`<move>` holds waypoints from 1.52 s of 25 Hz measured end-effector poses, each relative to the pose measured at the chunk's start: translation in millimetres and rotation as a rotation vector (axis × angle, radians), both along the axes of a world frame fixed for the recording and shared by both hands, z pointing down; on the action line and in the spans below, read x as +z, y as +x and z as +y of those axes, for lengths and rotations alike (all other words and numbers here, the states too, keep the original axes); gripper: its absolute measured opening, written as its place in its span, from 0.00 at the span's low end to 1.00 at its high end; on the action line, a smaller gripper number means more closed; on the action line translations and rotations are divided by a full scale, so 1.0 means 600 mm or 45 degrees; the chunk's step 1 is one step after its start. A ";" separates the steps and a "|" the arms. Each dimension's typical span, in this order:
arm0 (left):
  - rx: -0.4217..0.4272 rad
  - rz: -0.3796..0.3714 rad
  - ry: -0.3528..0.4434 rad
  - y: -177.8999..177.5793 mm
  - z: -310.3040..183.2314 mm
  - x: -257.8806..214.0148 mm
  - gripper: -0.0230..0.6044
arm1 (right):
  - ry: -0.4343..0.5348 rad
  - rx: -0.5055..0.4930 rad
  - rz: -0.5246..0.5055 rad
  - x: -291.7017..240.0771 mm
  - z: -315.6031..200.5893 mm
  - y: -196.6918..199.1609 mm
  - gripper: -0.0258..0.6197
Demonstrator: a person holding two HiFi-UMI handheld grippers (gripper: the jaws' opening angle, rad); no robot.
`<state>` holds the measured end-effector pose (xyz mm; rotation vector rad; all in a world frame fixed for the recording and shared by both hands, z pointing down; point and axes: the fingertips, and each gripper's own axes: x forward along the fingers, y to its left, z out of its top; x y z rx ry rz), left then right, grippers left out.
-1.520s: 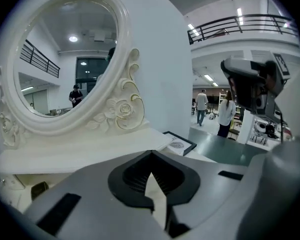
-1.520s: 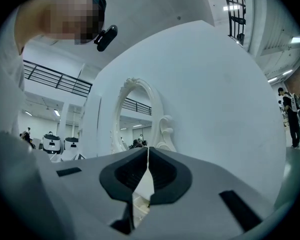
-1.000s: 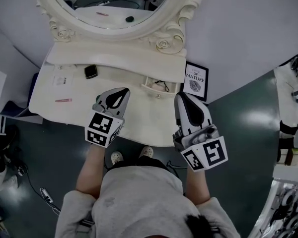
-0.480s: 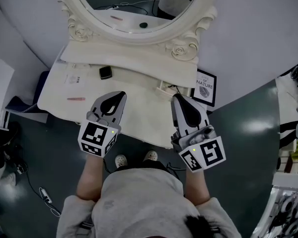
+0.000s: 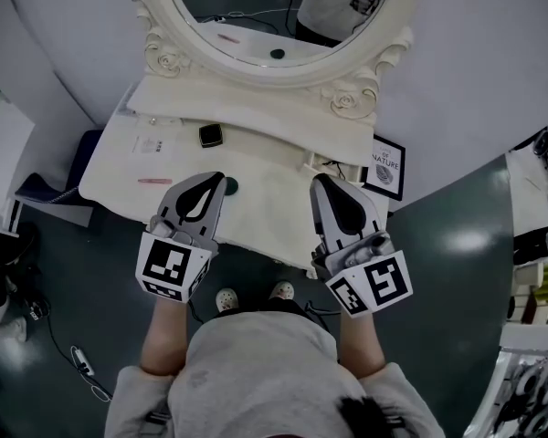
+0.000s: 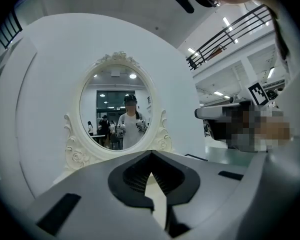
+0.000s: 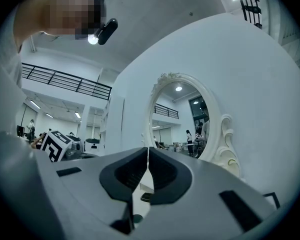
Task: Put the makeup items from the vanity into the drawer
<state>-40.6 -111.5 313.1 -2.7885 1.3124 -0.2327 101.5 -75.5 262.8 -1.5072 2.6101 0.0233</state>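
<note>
The cream vanity (image 5: 265, 203) stands under an oval mirror (image 5: 256, 26). On its top lie a black square compact (image 5: 211, 136), a thin pink stick (image 5: 154, 181), a white card (image 5: 149, 144) and a small dark round item (image 5: 230, 186). A small drawer (image 5: 324, 164) in the raised back shelf stands slightly open, with a black cord in it. My left gripper (image 5: 215, 179) hovers shut and empty over the front of the top, its tip beside the round item. My right gripper (image 5: 320, 182) is shut and empty just in front of the drawer. Both gripper views face the mirror (image 6: 117, 114) (image 7: 190, 121).
A black-framed print (image 5: 384, 165) leans against the wall at the vanity's right end. A white unit (image 5: 0, 144) stands to the left, with cables (image 5: 73, 354) on the dark floor. The person's feet (image 5: 251, 295) are under the front edge. Shelves (image 5: 539, 245) stand at the right.
The vanity sits lower and further right in the head view. Both grippers have drawn back a little toward the front edge, uncovering the dark round item. Both stayed shut.
</note>
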 end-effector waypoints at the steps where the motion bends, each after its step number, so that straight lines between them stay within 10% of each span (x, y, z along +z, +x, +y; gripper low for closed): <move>1: -0.003 0.008 0.008 -0.007 0.003 -0.004 0.06 | 0.003 -0.002 0.002 -0.001 0.002 -0.006 0.08; 38: -0.007 0.073 0.074 -0.171 0.085 -0.055 0.06 | 0.041 0.051 0.070 -0.011 0.062 -0.155 0.08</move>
